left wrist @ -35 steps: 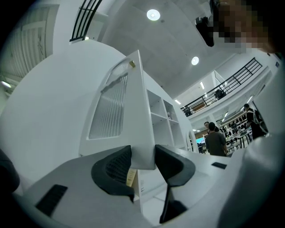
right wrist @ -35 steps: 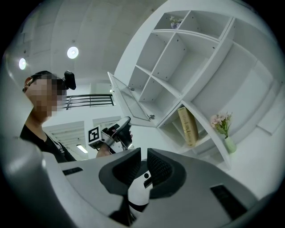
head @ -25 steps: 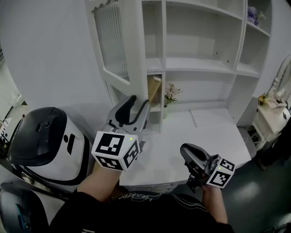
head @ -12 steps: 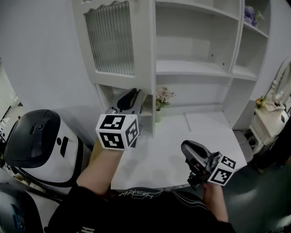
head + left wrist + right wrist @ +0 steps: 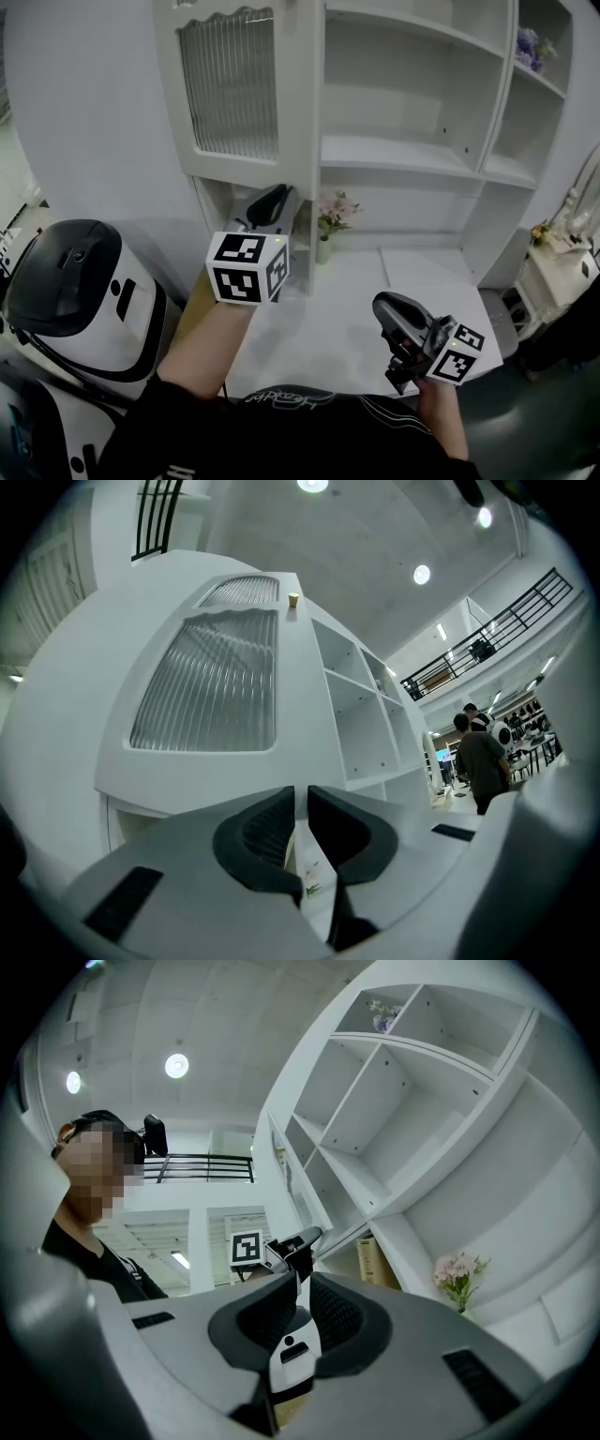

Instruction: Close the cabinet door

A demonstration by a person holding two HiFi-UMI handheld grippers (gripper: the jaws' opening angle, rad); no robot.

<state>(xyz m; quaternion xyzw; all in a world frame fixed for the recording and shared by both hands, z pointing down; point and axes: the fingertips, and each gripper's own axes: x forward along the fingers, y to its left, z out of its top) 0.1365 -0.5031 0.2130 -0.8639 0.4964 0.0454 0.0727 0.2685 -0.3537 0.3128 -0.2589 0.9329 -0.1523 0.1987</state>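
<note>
The white cabinet door (image 5: 230,89) with its ribbed glass pane lies flat against the cabinet's upper left front. My left gripper (image 5: 275,204) points at the cabinet just under the door's lower edge, beside the upright post. Its jaws are closing to a narrow slit with nothing between them. In the left gripper view the door (image 5: 202,696) fills the space above the left gripper (image 5: 300,803). My right gripper (image 5: 396,317) hangs over the desk's front right, away from the cabinet, jaws together and holding nothing. The right gripper view looks along the right gripper (image 5: 298,1288) at the open shelves.
A small vase of pink flowers (image 5: 330,217) stands at the back of the white desk (image 5: 375,291). A white and black rounded machine (image 5: 84,291) sits at the left. At the right stands a low side table (image 5: 562,258). Purple flowers (image 5: 530,42) sit on a top shelf.
The door has swung from standing out at an angle to lying flat on the cabinet front. My left gripper followed it toward the cabinet and its jaws narrowed.
</note>
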